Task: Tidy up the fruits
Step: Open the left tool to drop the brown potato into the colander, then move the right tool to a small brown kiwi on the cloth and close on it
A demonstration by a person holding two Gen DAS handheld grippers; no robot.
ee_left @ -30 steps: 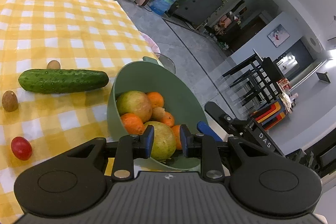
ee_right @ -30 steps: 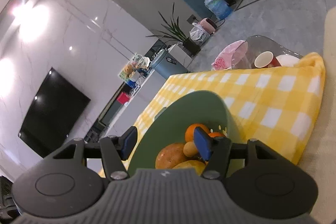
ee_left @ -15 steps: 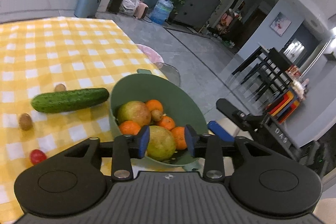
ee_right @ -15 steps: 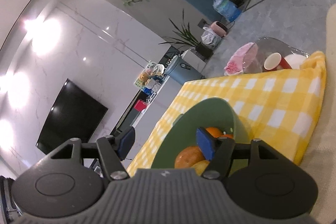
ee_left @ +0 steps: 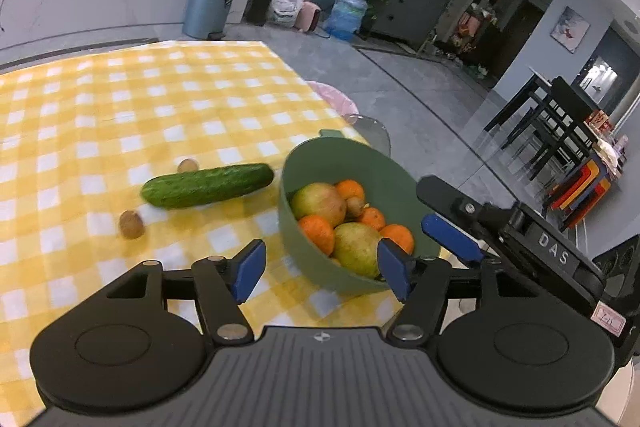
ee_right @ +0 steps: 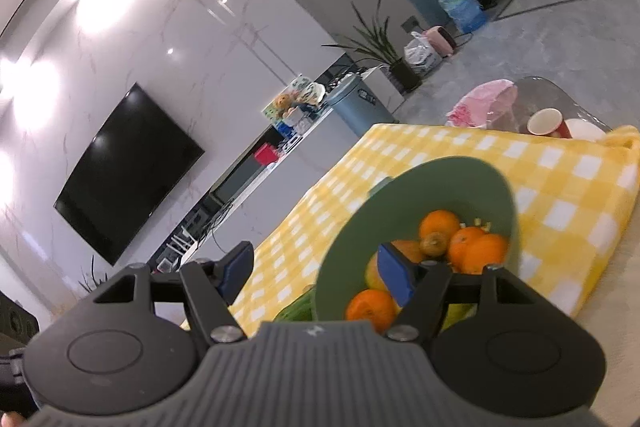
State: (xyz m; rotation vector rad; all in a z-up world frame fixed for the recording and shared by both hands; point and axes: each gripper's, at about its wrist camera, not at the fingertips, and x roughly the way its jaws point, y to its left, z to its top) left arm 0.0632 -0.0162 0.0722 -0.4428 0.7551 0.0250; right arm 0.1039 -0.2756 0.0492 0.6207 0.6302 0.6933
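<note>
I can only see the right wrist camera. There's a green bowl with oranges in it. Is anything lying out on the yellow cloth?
Observer: Yes, a whole cucumber lies on the cloth, right beside the green bowl.
Operator: Any little fruits too?
Observer: Two small brown fruits, one on the near side of the cucumber and one just behind it. Both are outside the bowl.
Operator: Is the other grabber holding something?
Observer: No, the left gripper is open and empty, near the bowl.
</note>
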